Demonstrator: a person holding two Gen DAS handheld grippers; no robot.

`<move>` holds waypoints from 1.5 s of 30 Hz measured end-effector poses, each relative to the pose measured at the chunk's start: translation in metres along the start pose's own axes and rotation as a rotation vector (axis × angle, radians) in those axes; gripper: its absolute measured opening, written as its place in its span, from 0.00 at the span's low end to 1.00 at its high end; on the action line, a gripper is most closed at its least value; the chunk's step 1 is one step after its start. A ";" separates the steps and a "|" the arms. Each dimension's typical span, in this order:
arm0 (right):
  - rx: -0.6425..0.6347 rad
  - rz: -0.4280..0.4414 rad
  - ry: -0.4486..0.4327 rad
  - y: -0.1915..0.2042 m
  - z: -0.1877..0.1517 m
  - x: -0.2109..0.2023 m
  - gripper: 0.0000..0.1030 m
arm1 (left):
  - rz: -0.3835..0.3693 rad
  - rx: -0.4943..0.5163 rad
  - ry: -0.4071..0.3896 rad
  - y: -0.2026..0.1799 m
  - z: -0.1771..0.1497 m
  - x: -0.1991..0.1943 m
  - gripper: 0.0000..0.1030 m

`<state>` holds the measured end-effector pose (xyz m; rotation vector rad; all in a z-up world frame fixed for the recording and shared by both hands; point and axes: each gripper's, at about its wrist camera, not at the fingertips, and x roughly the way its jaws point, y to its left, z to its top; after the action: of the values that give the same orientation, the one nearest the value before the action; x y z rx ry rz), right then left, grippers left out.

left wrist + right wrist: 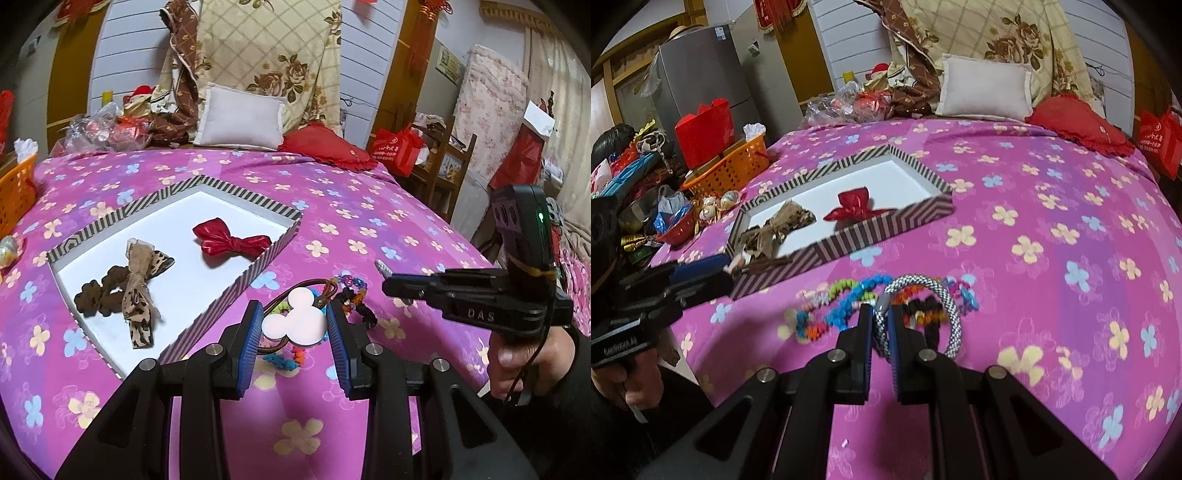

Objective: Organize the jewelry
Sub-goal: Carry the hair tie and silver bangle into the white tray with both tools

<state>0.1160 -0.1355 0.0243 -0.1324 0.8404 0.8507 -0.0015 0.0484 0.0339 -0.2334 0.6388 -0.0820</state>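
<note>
silver rope bracelet [945,306] clamped, seemingly lifted, between right gripper [881,321] fingers.

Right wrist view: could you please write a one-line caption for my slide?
Right gripper shut on a black-and-white braided rope bracelet, above colourful beaded bracelets on the pink floral cloth.

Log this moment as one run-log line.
left gripper: shut on mouse charm | right gripper: shut on bracelet | tray: three bows
</note>
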 end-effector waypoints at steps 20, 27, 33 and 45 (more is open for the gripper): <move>0.057 0.022 -0.018 -0.019 0.078 0.063 0.08 | 0.209 -0.140 -0.031 0.059 0.039 0.018 0.13; 0.012 0.092 -0.046 0.011 0.093 0.087 0.08 | 0.299 -0.227 0.030 0.105 0.046 0.058 0.13; 0.007 0.134 -0.048 0.032 0.096 0.122 0.08 | 0.347 -0.278 0.079 0.116 0.036 0.066 0.13; 0.026 0.182 -0.025 0.041 0.091 0.156 0.08 | 0.371 -0.296 0.101 0.121 0.033 0.066 0.13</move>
<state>0.1990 0.0256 -0.0149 -0.0222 0.8490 1.0092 0.0717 0.1620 -0.0081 -0.3935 0.7850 0.3617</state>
